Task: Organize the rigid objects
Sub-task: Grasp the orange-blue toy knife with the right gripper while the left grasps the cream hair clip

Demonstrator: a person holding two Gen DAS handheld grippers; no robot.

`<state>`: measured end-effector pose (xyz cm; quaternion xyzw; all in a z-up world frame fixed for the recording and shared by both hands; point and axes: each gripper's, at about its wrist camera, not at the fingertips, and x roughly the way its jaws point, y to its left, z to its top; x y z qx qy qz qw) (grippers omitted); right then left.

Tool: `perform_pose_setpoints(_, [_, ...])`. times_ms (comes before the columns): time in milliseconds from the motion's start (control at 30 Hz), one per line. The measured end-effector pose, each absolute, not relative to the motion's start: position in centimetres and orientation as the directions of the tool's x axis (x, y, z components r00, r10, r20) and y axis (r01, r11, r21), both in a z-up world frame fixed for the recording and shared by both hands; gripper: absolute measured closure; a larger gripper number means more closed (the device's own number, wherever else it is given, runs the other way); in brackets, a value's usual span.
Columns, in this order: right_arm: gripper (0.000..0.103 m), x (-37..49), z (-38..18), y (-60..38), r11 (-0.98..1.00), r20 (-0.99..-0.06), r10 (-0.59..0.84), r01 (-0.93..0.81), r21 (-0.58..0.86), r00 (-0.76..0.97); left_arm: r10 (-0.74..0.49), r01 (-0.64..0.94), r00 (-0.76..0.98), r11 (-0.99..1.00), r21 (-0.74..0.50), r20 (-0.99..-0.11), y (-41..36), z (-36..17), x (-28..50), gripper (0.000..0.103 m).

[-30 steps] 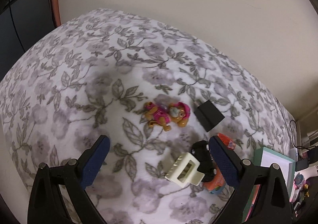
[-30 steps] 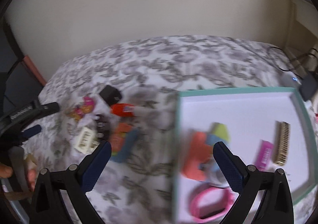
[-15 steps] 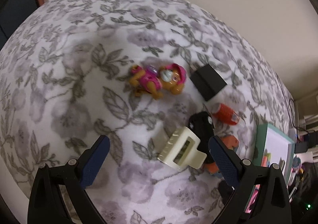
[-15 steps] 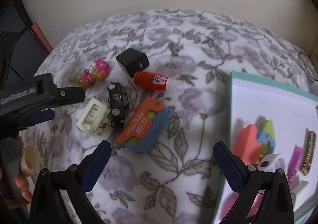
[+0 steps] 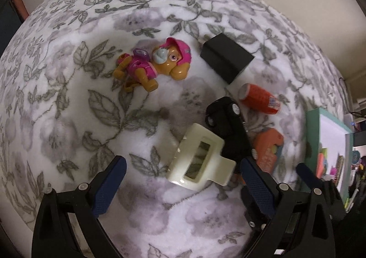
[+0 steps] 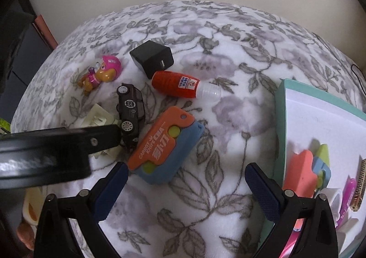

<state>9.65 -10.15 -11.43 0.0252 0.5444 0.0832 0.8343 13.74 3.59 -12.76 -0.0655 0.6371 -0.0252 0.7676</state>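
Over at the right edge of the right wrist frame sits a teal-rimmed tray [image 6: 280,107] with a white floor. It holds a coral block [image 6: 299,173] against blue and yellow-green pieces, a pink strip [image 6: 347,194] and a gold ridged bar [image 6: 359,184]; the rest is cut off at the frame's lower right.

At the bottom of the left wrist frame, the left gripper [image 5: 180,184] is spread wide and holds nothing, with the cream hair claw clip [image 5: 201,162] lying on the floral blanket [image 5: 68,102] between its fingertips. The right gripper [image 6: 185,191] is likewise wide open and empty, low in its frame, with the orange-and-blue toy knife [image 6: 167,146] just above its left finger; it reads "CARROT KNIFE".

Across the lower left of the right wrist frame, the left tool's black arm covers part of the clip. Centre left, the black toy car [image 6: 131,109] has a round roof badge I cannot read. Above it lie the orange bottle [image 6: 180,85] with a small illegible label and clear cap, the black charger cube [image 6: 152,57], and, to the left, the pink-helmeted pup figure [image 6: 101,73].
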Motion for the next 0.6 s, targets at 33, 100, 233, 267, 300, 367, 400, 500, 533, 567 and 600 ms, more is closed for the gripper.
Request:
perform_pose_setpoints(33, [0.000, 9.7, -11.4, -10.2, 0.985, -0.903, 0.167, -0.109, 0.134, 0.396, -0.106, -0.050, 0.187, 0.992, -0.117, -0.977, 3.6, -12.9, 13.8, 0.004])
perform_pose_setpoints(100, [0.000, 9.8, -11.4, -10.2, 0.985, -0.902, 0.166, -0.111, 0.132, 0.399, -0.088, -0.057, 0.185, 0.993, -0.101, -0.979, 3.8, -13.3, 13.8, 0.004])
perform_pose_setpoints(233, [0.000, 10.3, -11.6, -10.0, 0.985, -0.899, 0.170, -0.109, 0.137, 0.404, -0.102, -0.055, 0.183, 0.992, -0.114, -0.978, 3.7, -13.5, 13.8, 0.006])
perform_pose_setpoints(267, [0.000, 10.4, -11.7, -9.9, 0.984, -0.899, 0.175, -0.109, 0.143, 0.401, -0.116, -0.058, 0.182, 0.990, -0.129, -0.976, 3.7, -13.5, 13.7, 0.010])
perform_pose_setpoints(300, [0.000, 10.5, -11.7, -9.8, 0.984, -0.899, 0.176, -0.108, 0.145, 0.401, -0.137, -0.061, 0.182, 0.987, -0.150, -0.974, 3.9, -13.5, 13.7, 0.012])
perform_pose_setpoints(367, [0.000, 10.5, -11.8, -9.8, 0.985, -0.898, 0.170, -0.107, 0.138, 0.406, -0.149, -0.070, 0.186, 0.984, -0.164, -0.971, 4.3, -13.4, 13.6, 0.018])
perform_pose_setpoints(400, [0.000, 10.6, -11.7, -9.8, 0.985, -0.897, 0.168, -0.105, 0.137, 0.409, -0.145, -0.075, 0.188, 0.984, -0.162, -0.971, 4.5, -13.4, 13.6, 0.018])
perform_pose_setpoints(500, [0.000, 10.8, -11.7, -9.9, 0.983, -0.894, 0.179, -0.097, 0.153, 0.410, -0.142, -0.094, 0.189, 0.982, -0.161, -0.972, 5.2, -13.2, 13.7, 0.018])
perform_pose_setpoints(533, [0.000, 10.8, -11.6, -9.9, 0.983, -0.893, 0.182, -0.098, 0.155, 0.412, -0.140, -0.105, 0.190, 0.981, -0.162, -0.972, 5.6, -13.3, 13.7, 0.018])
perform_pose_setpoints(567, [0.000, 10.7, -11.5, -9.9, 0.983, -0.891, 0.184, -0.101, 0.156, 0.415, -0.136, -0.115, 0.192, 0.980, -0.160, -0.972, 6.1, -13.4, 13.8, 0.018])
perform_pose_setpoints(600, [0.000, 10.7, -11.3, -10.0, 0.981, -0.889, 0.190, -0.105, 0.161, 0.416, -0.136, -0.128, 0.193, 0.978, -0.162, -0.972, 6.6, -13.5, 13.7, 0.018])
